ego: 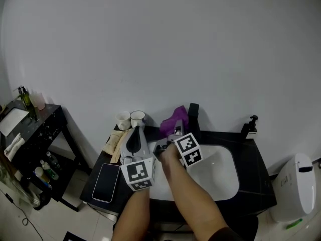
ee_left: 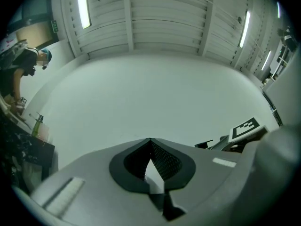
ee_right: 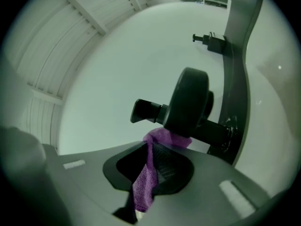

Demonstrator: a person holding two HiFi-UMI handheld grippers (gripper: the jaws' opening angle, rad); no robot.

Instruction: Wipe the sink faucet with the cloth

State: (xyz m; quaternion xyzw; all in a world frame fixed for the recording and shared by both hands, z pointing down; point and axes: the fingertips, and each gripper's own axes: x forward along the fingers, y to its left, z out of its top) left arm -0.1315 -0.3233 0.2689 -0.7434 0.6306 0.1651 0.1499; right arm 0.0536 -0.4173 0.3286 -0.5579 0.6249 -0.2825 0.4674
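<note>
A black faucet (ego: 193, 113) stands at the back rim of the white sink (ego: 220, 177). In the right gripper view the faucet (ee_right: 189, 101) looms just past the jaws, its handle pointing left. My right gripper (ego: 174, 133) is shut on a purple cloth (ego: 175, 118), and the cloth (ee_right: 148, 169) bunches against the underside of the faucet body. My left gripper (ego: 134, 132) rests over the counter left of the sink, pointing up at the wall. Its jaws (ee_left: 150, 144) are shut with nothing in them.
A phone (ego: 106, 182) lies on the black counter (ego: 261, 182) at front left. Two cups (ego: 137, 117) stand behind the left gripper. A soap pump (ego: 249, 126) sits at the right back corner. A white bin (ego: 295, 185) and a black side table (ego: 47, 122) flank the sink.
</note>
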